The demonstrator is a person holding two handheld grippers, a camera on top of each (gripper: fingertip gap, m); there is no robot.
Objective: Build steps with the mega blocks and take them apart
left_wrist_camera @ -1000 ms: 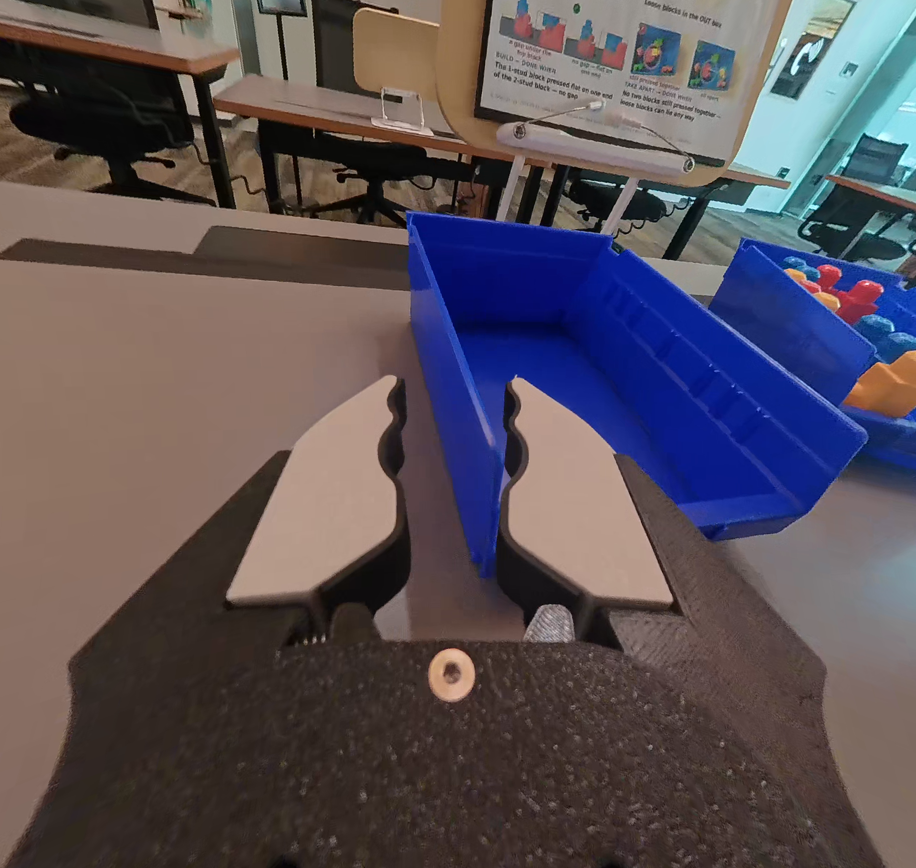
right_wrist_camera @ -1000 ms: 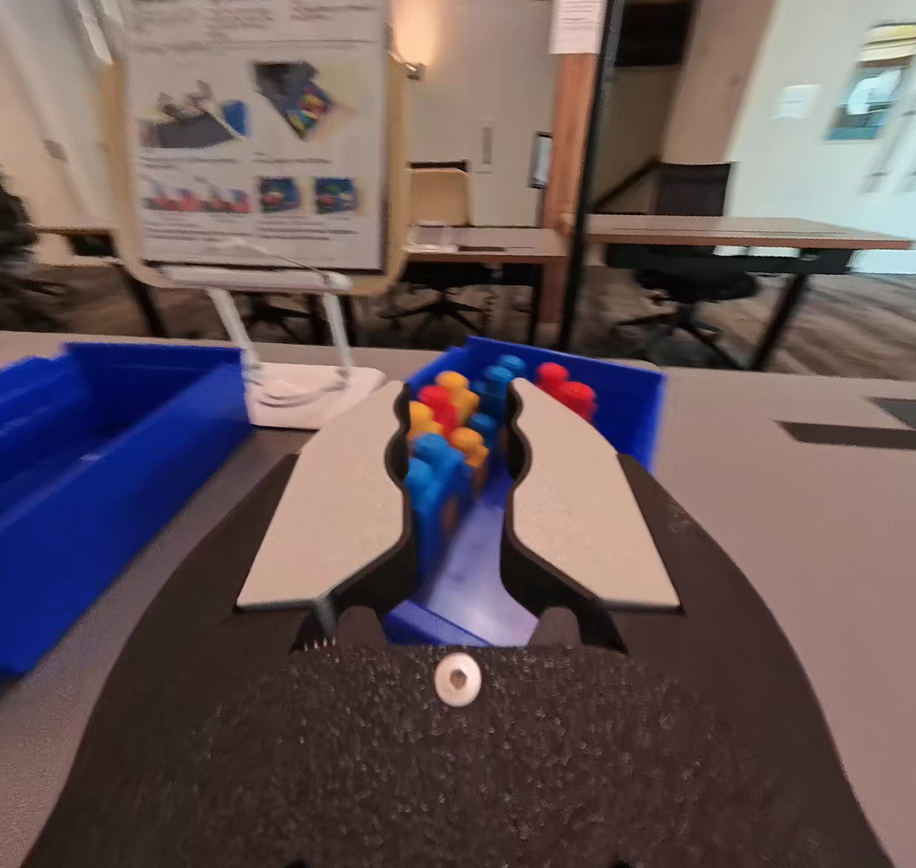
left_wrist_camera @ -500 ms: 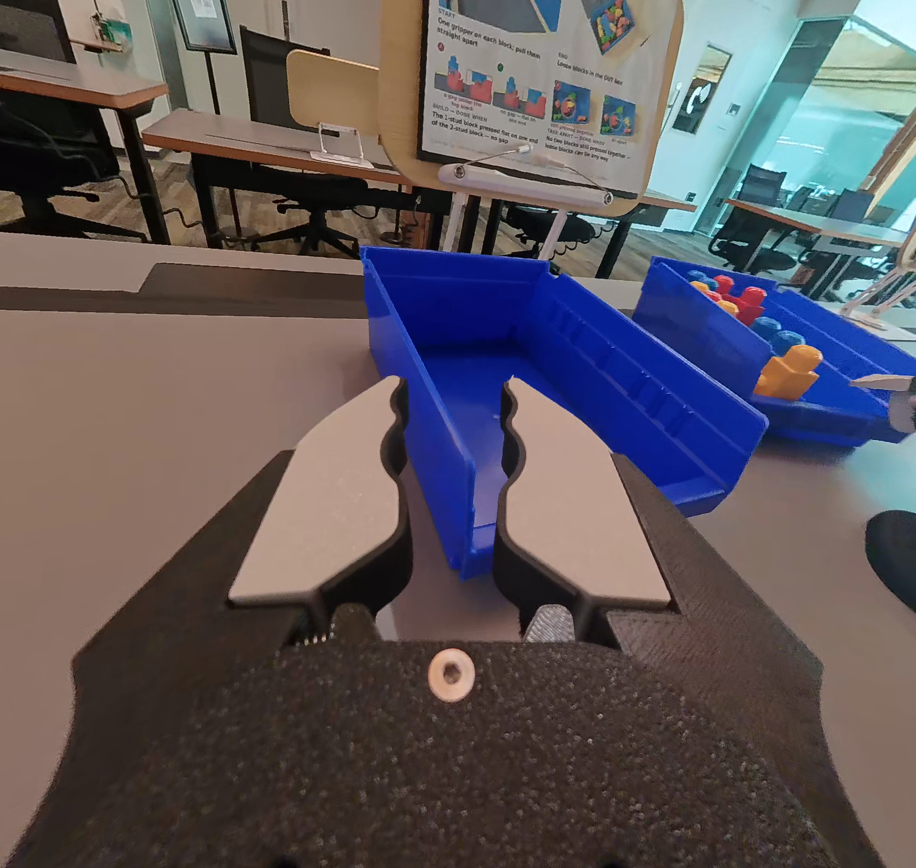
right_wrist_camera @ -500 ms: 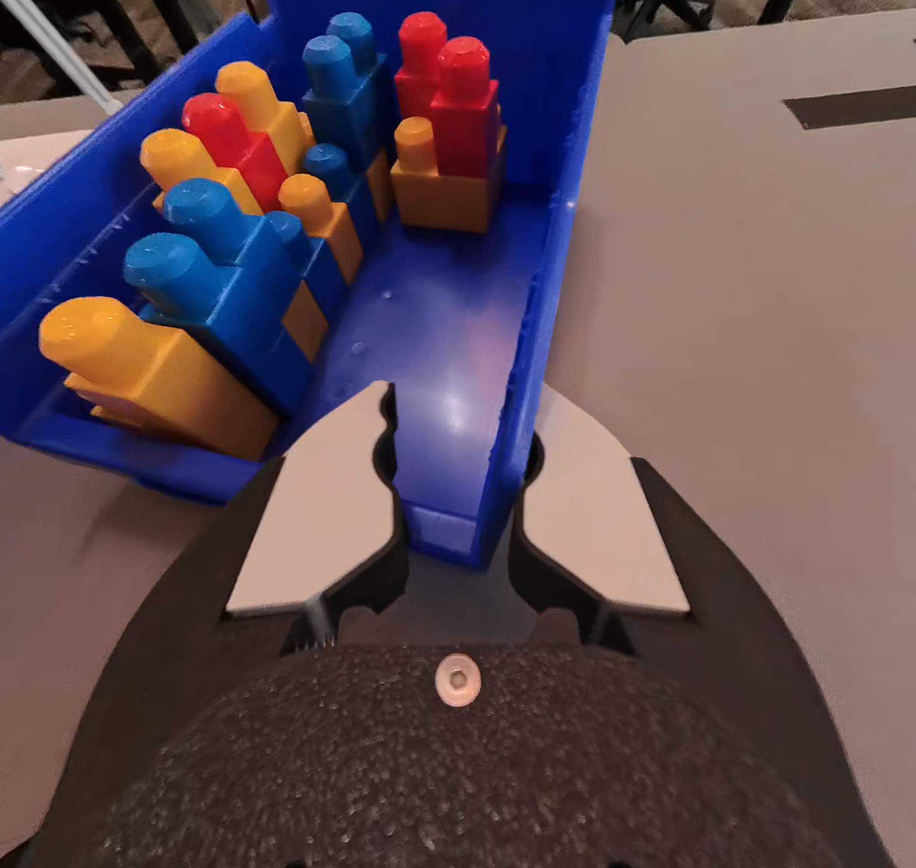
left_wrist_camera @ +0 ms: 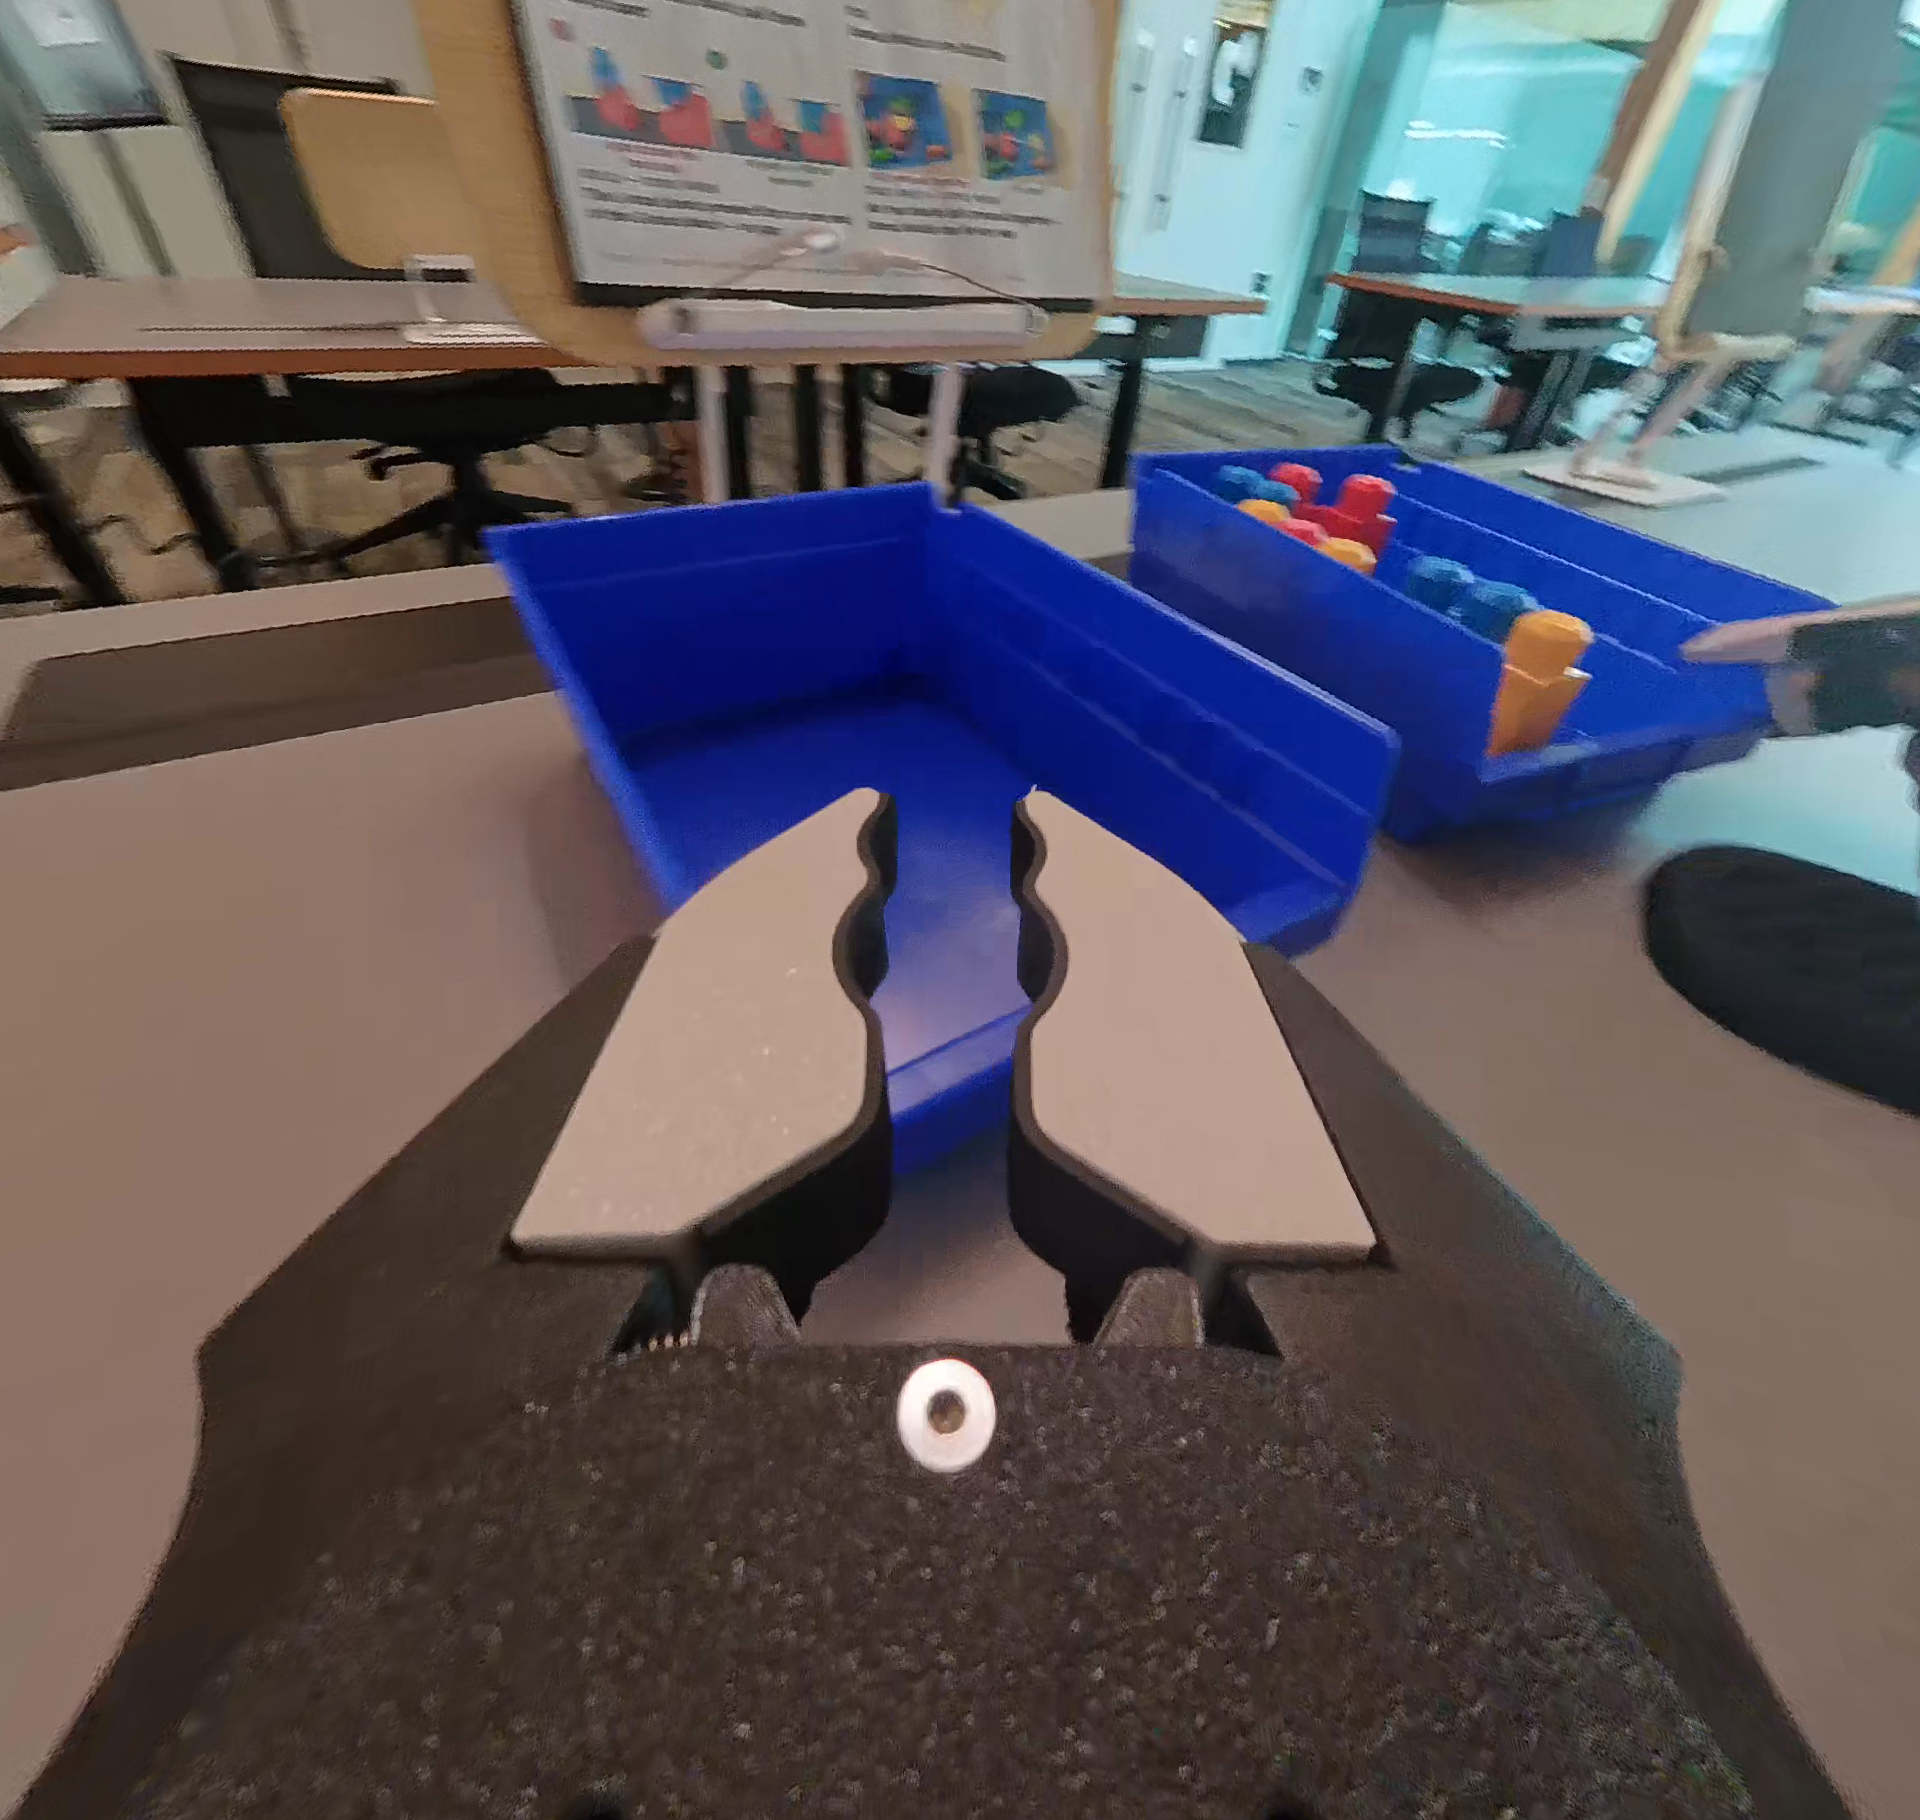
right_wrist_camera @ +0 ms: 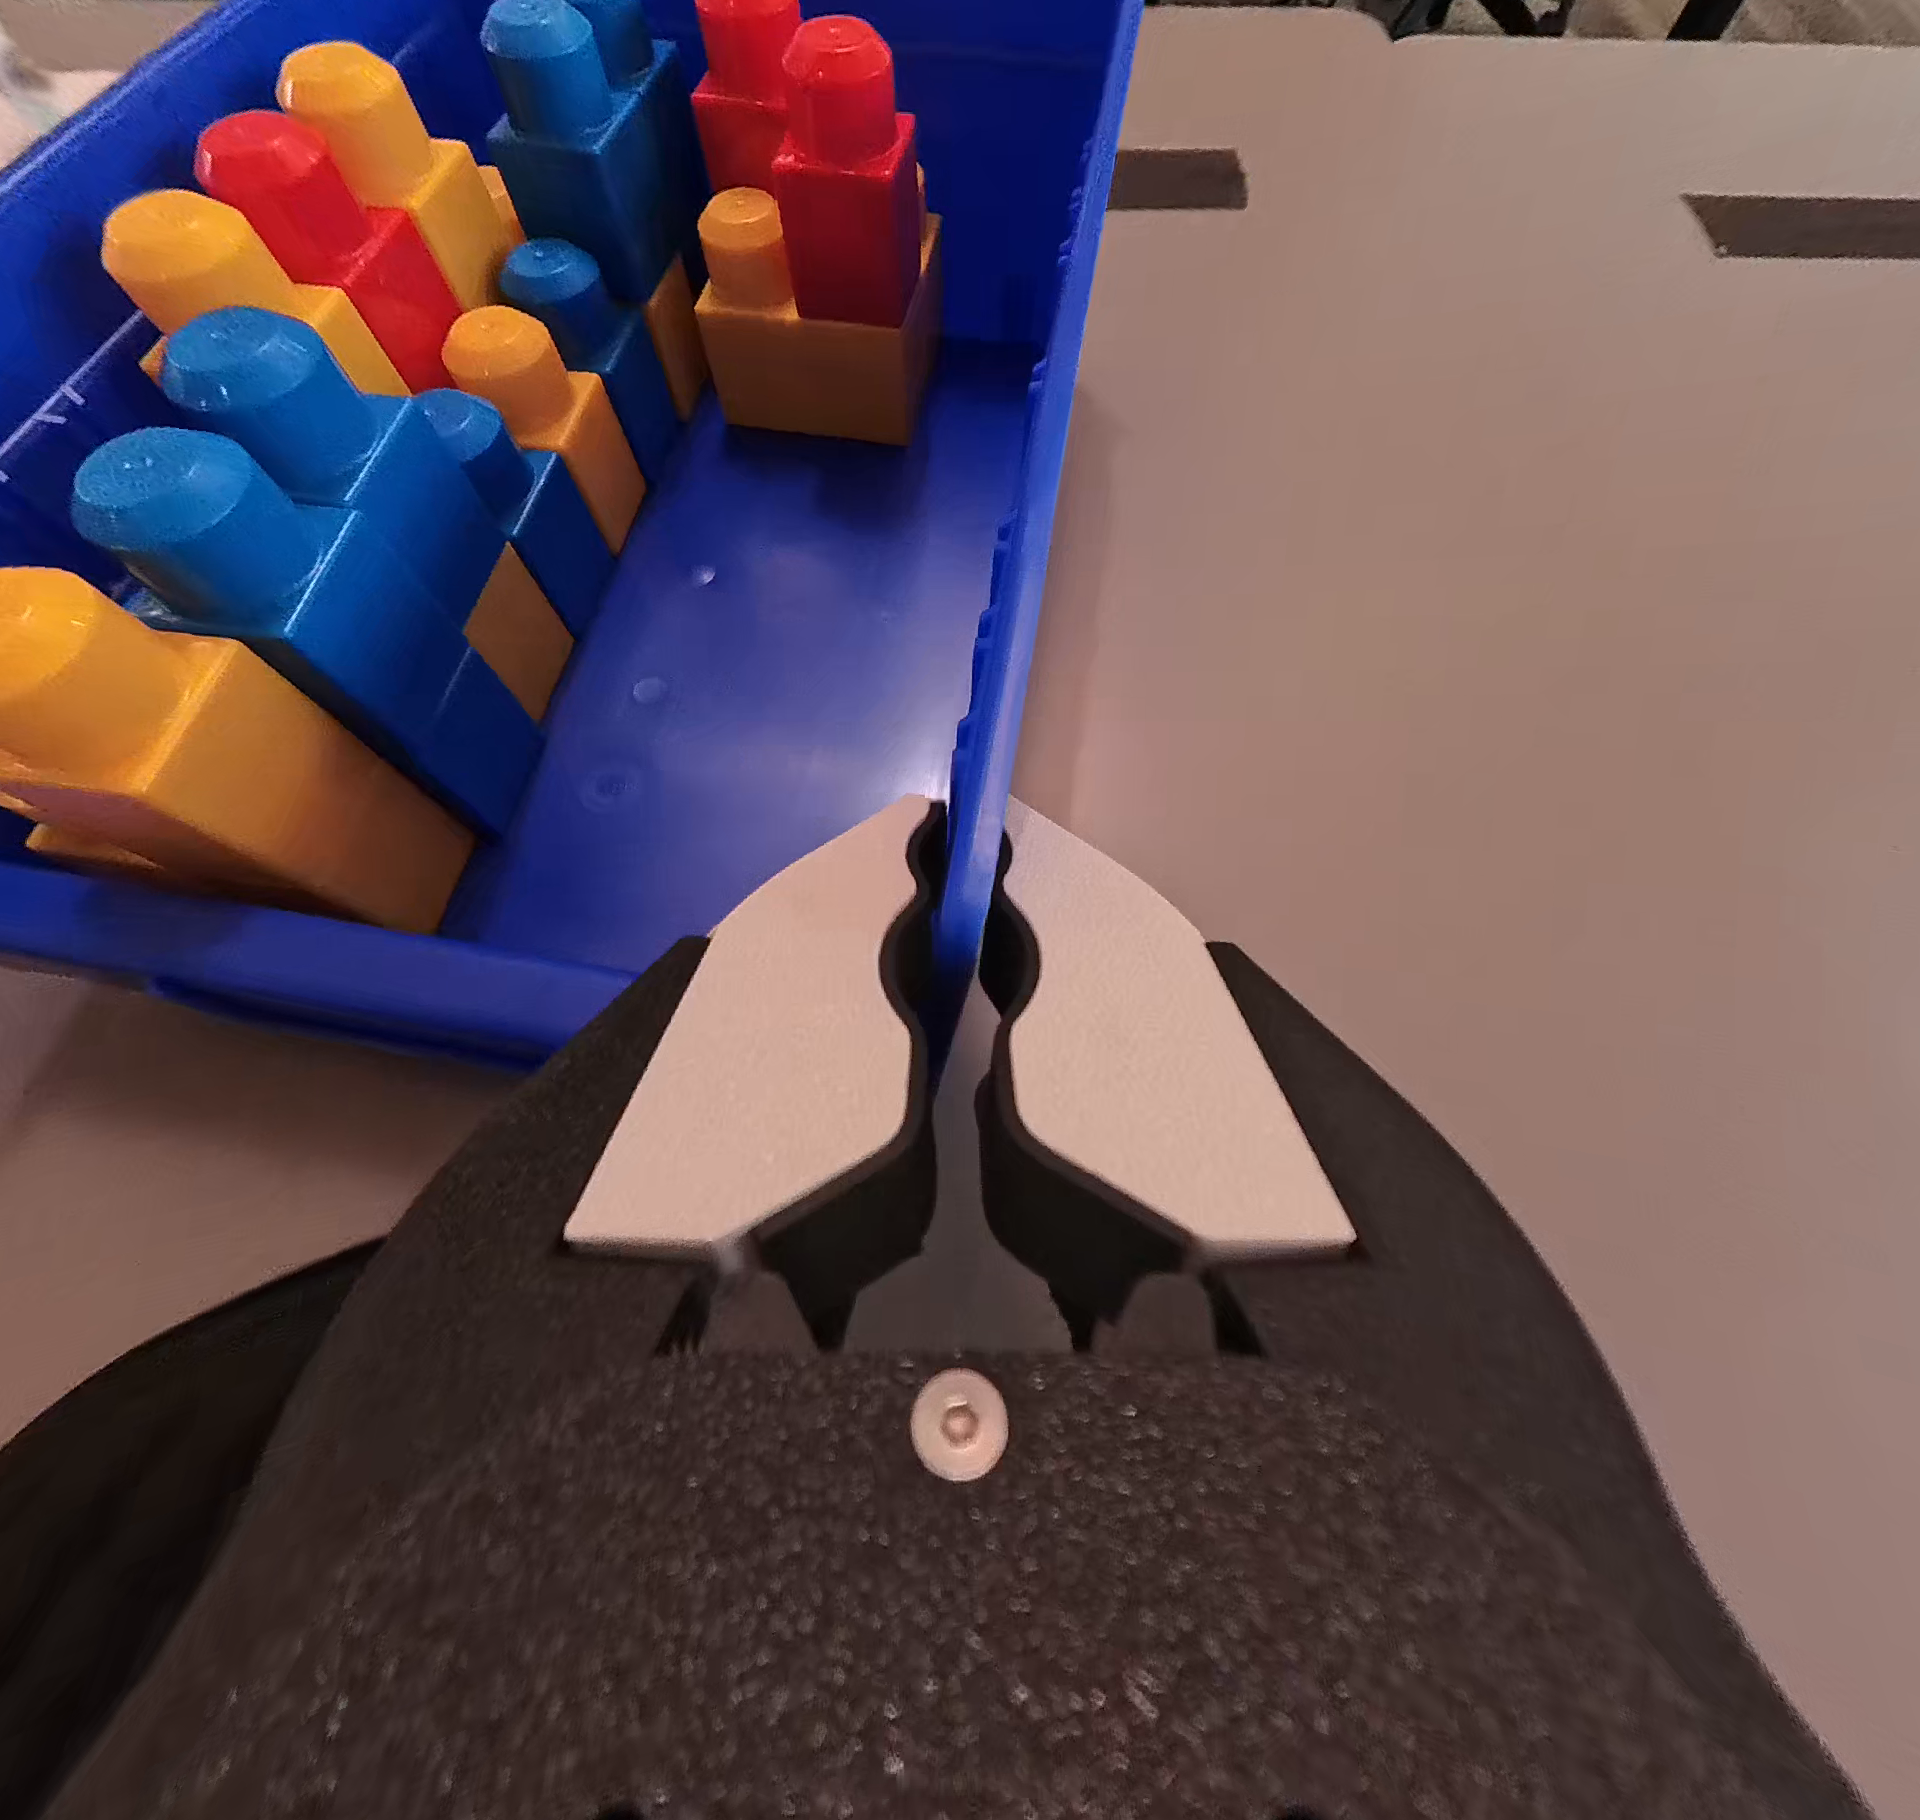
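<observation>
Several red, blue and orange mega blocks stand stacked in pairs in a blue bin (right_wrist_camera: 1081, 212): a red block (right_wrist_camera: 842, 201) on an orange one at the back right, blue ones (right_wrist_camera: 592, 108) in the middle, an orange one (right_wrist_camera: 208, 762) at the front left. My right gripper (right_wrist_camera: 971, 814) is shut on that bin's right wall near its front corner. My left gripper (left_wrist_camera: 951, 804) is open and empty, its fingers over the front lip of a second, empty blue bin (left_wrist_camera: 727, 607). The block bin (left_wrist_camera: 1299, 627) and my right gripper (left_wrist_camera: 1829, 669) show at the right of the left wrist view.
Both bins stand side by side on a grey table (right_wrist_camera: 1507, 627). An instruction board on a white stand (left_wrist_camera: 831, 108) rises behind the empty bin. A dark rounded shape (left_wrist_camera: 1787, 970) lies at the right edge. Dark strips (right_wrist_camera: 1808, 222) mark the tabletop. Desks and chairs are beyond. Tip to tip, the grippers are about 50 cm apart. Between my right fingertips and the dark rounded shape (left_wrist_camera: 1787, 970) there is roughly 20 cm.
My right gripper has closed on the block bin's right wall. My left gripper has swung to face straight into the empty bin; its jaws stay open.
</observation>
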